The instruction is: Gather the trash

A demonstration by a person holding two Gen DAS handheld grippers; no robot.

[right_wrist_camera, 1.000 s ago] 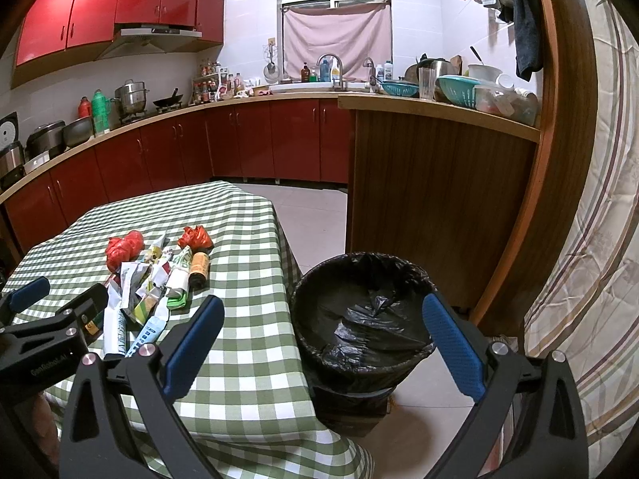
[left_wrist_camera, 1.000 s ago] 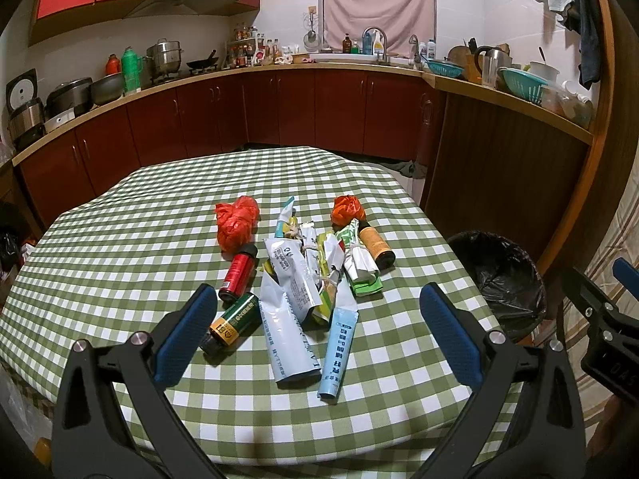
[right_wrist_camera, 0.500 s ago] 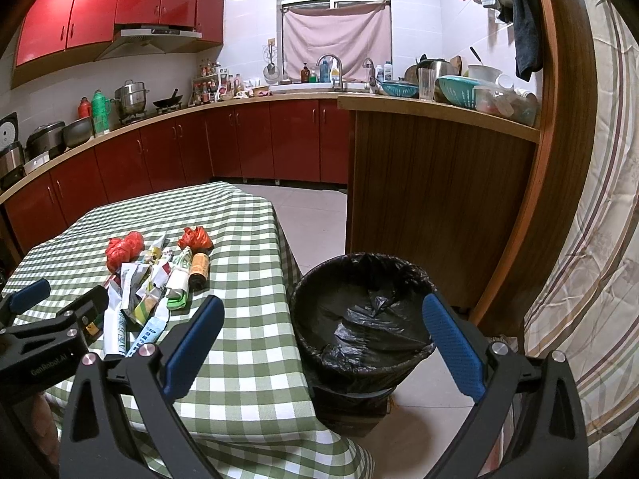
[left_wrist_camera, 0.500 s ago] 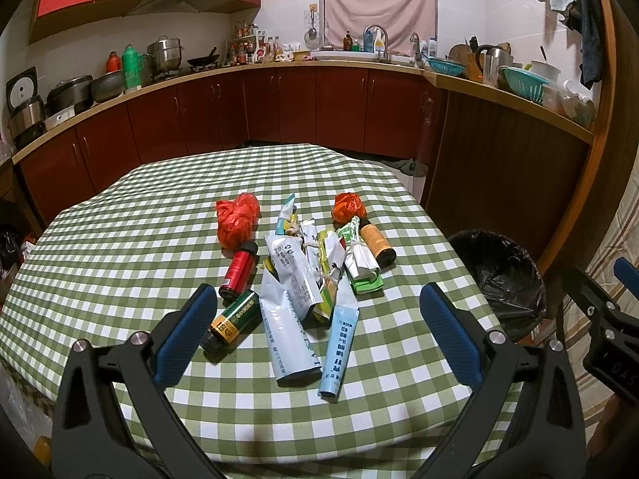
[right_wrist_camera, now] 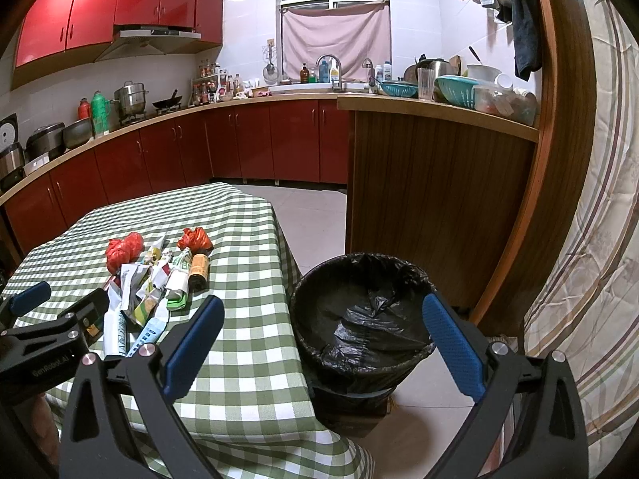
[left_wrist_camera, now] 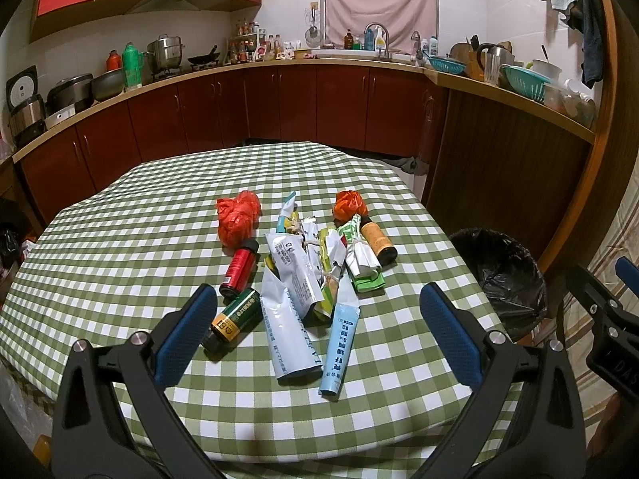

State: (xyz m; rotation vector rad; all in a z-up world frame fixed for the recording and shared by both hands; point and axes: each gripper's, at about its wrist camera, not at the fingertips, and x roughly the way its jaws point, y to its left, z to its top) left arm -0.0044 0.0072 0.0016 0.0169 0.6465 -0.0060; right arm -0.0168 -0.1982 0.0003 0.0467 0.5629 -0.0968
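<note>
Between the blue pads of the left gripper (left_wrist_camera: 317,333) nothing is held: the jaws stand wide apart and touch no item. The gripper hangs above the near edge of the table (left_wrist_camera: 120,247), aimed at the trash pile. The right gripper (right_wrist_camera: 323,343) is likewise spread wide and empty; it faces the trash bin (right_wrist_camera: 361,319), not the table.

Framed between the left gripper's pads, but lying beyond them on the checked cloth, are the nearest items:
- a light-blue tube (left_wrist_camera: 339,349), closest to the table edge;
- a white pouch (left_wrist_camera: 289,333), just beside the tube on its left;
- a green-labelled bottle (left_wrist_camera: 233,317), near the left pad;
- a red bottle (left_wrist_camera: 239,267), just behind the green-labelled one.

Farther back lie crumpled wrappers (left_wrist_camera: 319,251), an orange-labelled bottle (left_wrist_camera: 377,241), a red plastic bag (left_wrist_camera: 237,219) and an orange plastic bag (left_wrist_camera: 350,204).

The bin, lined with a black bag, stands on the floor just off the right corner of the table. No trash is visible in it from the right wrist view.

Step in hand, as judged: approach for a first pick; collection has apparently not begun. The next move calls for lowering the left gripper onto one near item, most plausibly the tube or the pouch, closing across its narrow width, then carrying it over the bin. Thin flat packaging may slip or drag neighbouring wrappers along.
</note>
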